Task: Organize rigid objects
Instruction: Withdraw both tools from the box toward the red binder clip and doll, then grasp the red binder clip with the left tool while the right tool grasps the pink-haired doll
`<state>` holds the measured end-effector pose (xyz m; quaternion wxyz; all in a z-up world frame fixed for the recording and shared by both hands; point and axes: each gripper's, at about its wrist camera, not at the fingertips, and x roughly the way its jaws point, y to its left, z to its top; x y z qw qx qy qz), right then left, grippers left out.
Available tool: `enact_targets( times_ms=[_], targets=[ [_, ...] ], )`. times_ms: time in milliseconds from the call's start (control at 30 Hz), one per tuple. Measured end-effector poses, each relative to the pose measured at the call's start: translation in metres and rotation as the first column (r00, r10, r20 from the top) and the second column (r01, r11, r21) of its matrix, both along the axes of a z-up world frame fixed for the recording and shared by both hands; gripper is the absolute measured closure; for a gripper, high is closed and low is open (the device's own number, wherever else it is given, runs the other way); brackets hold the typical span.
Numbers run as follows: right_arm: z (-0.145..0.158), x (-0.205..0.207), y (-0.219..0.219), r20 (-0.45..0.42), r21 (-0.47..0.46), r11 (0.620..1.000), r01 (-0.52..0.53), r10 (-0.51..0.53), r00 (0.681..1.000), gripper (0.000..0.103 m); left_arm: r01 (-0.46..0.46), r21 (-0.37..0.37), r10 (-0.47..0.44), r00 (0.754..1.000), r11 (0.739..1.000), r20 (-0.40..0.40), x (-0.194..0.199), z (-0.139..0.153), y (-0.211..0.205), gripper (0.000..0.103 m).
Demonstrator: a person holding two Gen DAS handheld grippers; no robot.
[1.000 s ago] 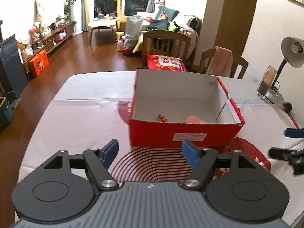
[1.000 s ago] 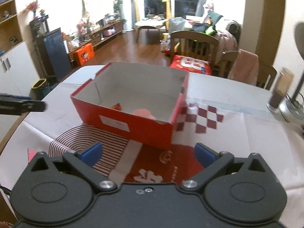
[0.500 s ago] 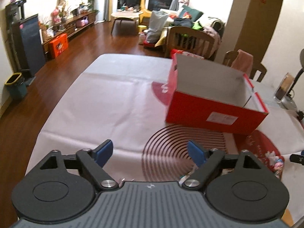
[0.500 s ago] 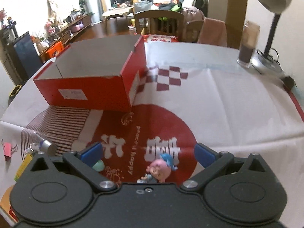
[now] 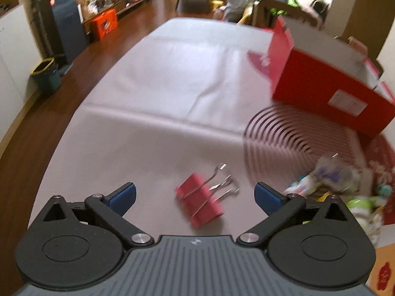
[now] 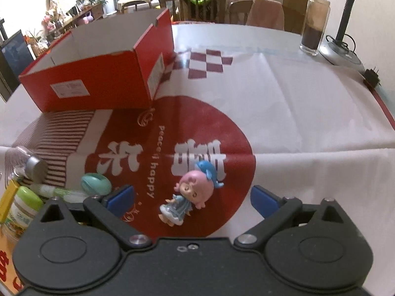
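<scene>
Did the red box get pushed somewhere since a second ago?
Cannot tell. The red box still stands on the same striped patch and red circle of the tablecloth in the right wrist view; it looks shifted only because the cameras moved.

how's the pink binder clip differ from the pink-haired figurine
The binder clip is a flat pink wedge with thin wire handles; the figurine is a rounded doll with a blue dress and a blue creature by its head. The clip lies on plain white cloth, the figurine on the red circle. Both lie flat in front of an open claw.
</scene>
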<state>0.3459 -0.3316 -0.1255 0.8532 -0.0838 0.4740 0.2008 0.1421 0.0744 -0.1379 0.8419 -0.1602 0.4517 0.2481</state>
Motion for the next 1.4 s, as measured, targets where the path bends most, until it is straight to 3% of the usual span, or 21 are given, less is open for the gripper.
enact_targets(
  times_ms=[333, 833, 1133, 1300, 1400],
  targets=[
    [-0.016, 0.009, -0.004, -0.074, 0.024, 0.999, 0.044, -0.042, 0.996, 0.007, 0.124, 0.052, -0.125, 0.992, 0.991, 0.017, -0.007, -0.018, -0.011, 0.0],
    [-0.025, 0.015, 0.013, -0.098, -0.003, 0.998, 0.057, -0.057, 0.994, 0.019, 0.118, 0.064, -0.117, 0.993, 0.991, -0.021, 0.001, -0.038, -0.003, 0.002],
    [-0.024, 0.013, 0.011, -0.076, -0.044, 0.995, 0.085, -0.088, 0.993, 0.039, 0.121, 0.047, -0.121, 0.993, 0.992, -0.012, 0.002, -0.036, -0.006, 0.022],
    [-0.023, 0.011, 0.012, -0.073, -0.051, 0.995, 0.086, -0.089, 0.993, 0.047, 0.115, 0.045, -0.115, 0.993, 0.992, -0.013, 0.005, -0.032, -0.01, 0.045],
    [-0.022, 0.009, 0.014, -0.069, -0.054, 0.996, 0.073, -0.077, 0.995, 0.059, 0.102, 0.039, -0.102, 0.995, 0.994, -0.012, 0.007, -0.029, -0.01, 0.058]
  ],
)
